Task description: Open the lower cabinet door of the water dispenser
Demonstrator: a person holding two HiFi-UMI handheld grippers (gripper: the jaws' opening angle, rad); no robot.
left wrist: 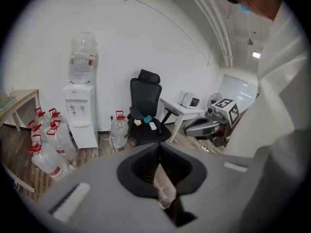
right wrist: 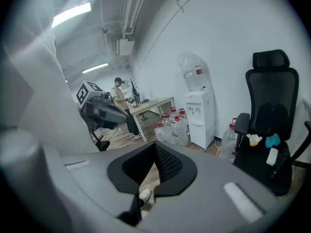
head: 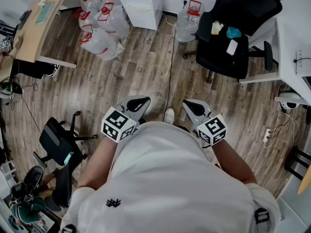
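The left gripper [head: 141, 102] and the right gripper [head: 190, 104] hang side by side near the person's chest, each with its jaws clenched on nothing. The white floor-standing water dispenser [head: 141, 4] stands well apart, at the far edge of the wood-plank floor [head: 146, 76]. Clear red-capped water jugs [head: 102, 25] crowd its left. A black office chair [head: 228, 38] is at its right, and bare planks lie between.

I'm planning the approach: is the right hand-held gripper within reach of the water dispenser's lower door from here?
Probably not yet: the right hand-held gripper sits at the person's waist, and the water dispenser stands across the wood floor. Nothing seems to block the walk.
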